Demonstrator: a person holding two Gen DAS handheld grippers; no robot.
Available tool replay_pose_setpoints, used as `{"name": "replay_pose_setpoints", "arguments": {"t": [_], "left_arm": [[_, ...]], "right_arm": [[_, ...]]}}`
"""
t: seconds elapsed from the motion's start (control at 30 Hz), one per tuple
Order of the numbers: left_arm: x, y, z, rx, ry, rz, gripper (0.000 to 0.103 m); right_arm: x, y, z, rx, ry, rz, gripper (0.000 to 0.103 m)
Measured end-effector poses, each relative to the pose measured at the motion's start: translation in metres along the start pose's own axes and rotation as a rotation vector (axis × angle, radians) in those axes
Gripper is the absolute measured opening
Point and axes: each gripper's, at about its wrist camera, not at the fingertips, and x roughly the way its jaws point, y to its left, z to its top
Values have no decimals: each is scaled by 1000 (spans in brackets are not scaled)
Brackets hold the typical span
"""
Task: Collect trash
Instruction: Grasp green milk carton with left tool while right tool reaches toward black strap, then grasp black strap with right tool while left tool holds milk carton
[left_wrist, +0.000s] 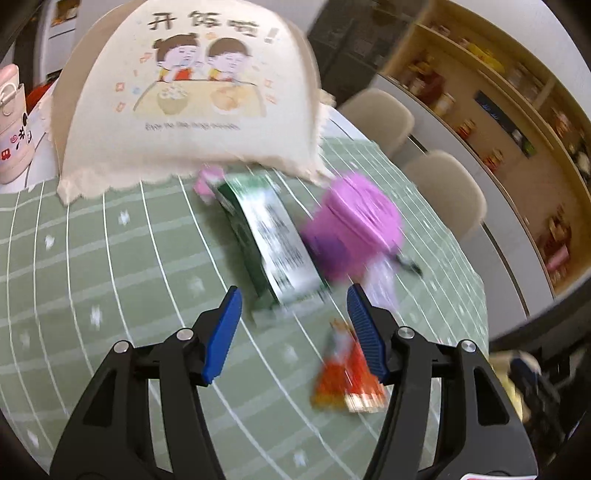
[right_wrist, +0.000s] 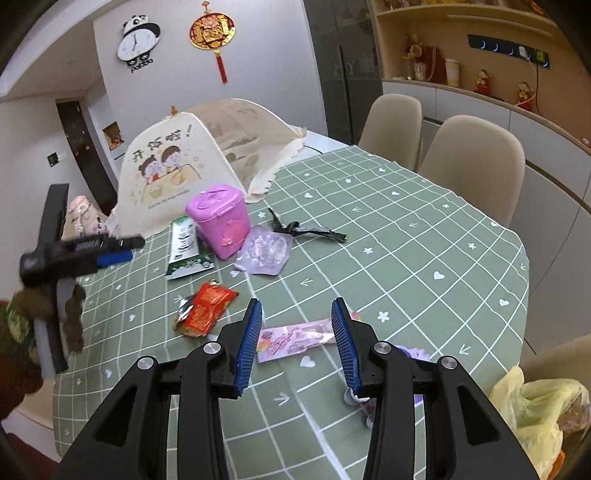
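Hovering low over the near edge of the green checked tablecloth (right_wrist: 406, 236), the right gripper (right_wrist: 297, 332) has its jaws spread and nothing between them. Just beyond its fingertips lies a pink wrapper (right_wrist: 295, 338), flat on the cloth, its long axis running left to right across the gap between the two fingers. A short forward dip would likely bring the pads down on either side of it, so this arm looks the better placed for that piece.

Left of it and slightly farther sits a crumpled red wrapper (right_wrist: 205, 308). The left gripper (left_wrist: 293, 326), also released and empty, has that red wrapper (left_wrist: 347, 373) just inside its right finger, near the tip.

Farther on, a green-and-white sachet (left_wrist: 269, 240) points lengthwise away from the left fingers, straight ahead of them. Beside it to the right stands a small pink bin (right_wrist: 218, 221), with a clear plastic tray (right_wrist: 264, 253) touching its right side and a dark twisted wrapper (right_wrist: 303, 230) beyond. A cloth food cover (right_wrist: 166, 173) rises at the far side.
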Motion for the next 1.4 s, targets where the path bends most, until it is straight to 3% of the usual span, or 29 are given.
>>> {"name": "replay_pose_setpoints", "arguments": {"t": [0.1, 0.33, 0.4, 0.47, 0.7, 0.9, 1.03, 1.27, 1.4], "left_arm": [[31, 20, 29, -31, 20, 5, 56], [94, 37, 58, -65, 88, 43, 56], [107, 37, 60, -71, 124, 20, 54], [111, 34, 61, -58, 127, -21, 46], [93, 26, 40, 42, 179, -54, 38], [60, 30, -9, 60, 267, -133, 38], [47, 26, -36, 93, 322, -180, 38], [44, 11, -46, 113, 307, -131, 45], [46, 7, -43, 77, 293, -120, 48]], "right_arm": [[12, -4, 8, 3, 0, -24, 38], [56, -9, 26, 33, 27, -59, 38], [73, -7, 33, 24, 49, -57, 38], [83, -3, 40, 2, 58, -46, 38], [142, 17, 59, -68, 143, 23, 38], [193, 30, 65, -56, 207, 68, 38], [217, 32, 68, -35, 218, 48, 38], [233, 32, 69, -29, 232, 68, 39], [232, 30, 68, -9, 227, 101, 47]]}}
